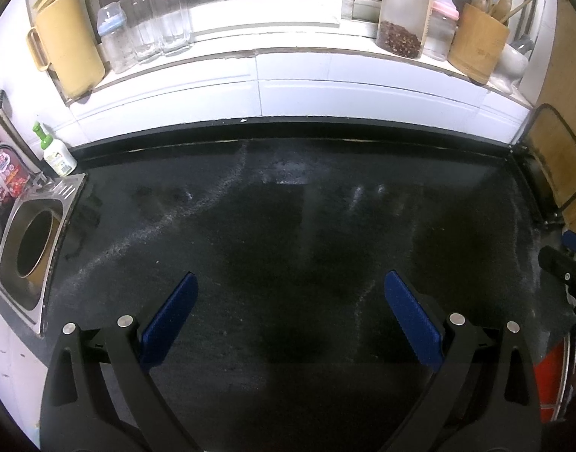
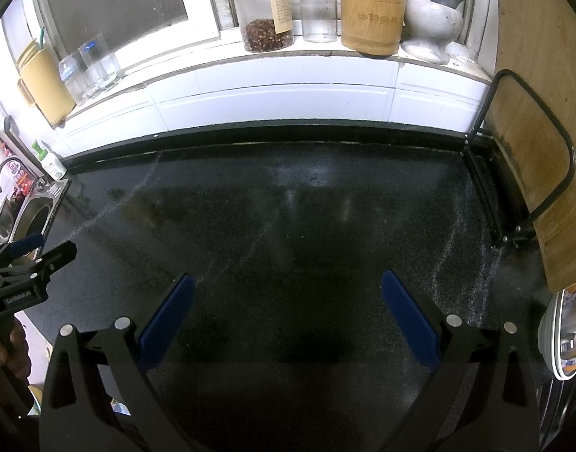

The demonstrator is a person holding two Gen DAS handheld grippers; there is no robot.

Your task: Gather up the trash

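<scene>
No trash shows on the dark countertop (image 1: 288,226) in either view. My left gripper (image 1: 290,282) is open and empty, held above the counter's front part. My right gripper (image 2: 288,282) is open and empty too, over the same counter (image 2: 288,226). The left gripper also shows at the left edge of the right wrist view (image 2: 39,250). A black part of the right gripper shows at the right edge of the left wrist view (image 1: 561,267).
A steel sink (image 1: 32,248) with a round hole sits at the counter's left end, a soap bottle (image 1: 56,152) behind it. The windowsill holds a yellow jug (image 1: 67,52), glasses, baby bottles, a spice jar (image 2: 263,7), a bamboo holder (image 2: 374,11) and a mortar (image 2: 435,19). A cutting board (image 2: 540,132) stands in a rack on the right.
</scene>
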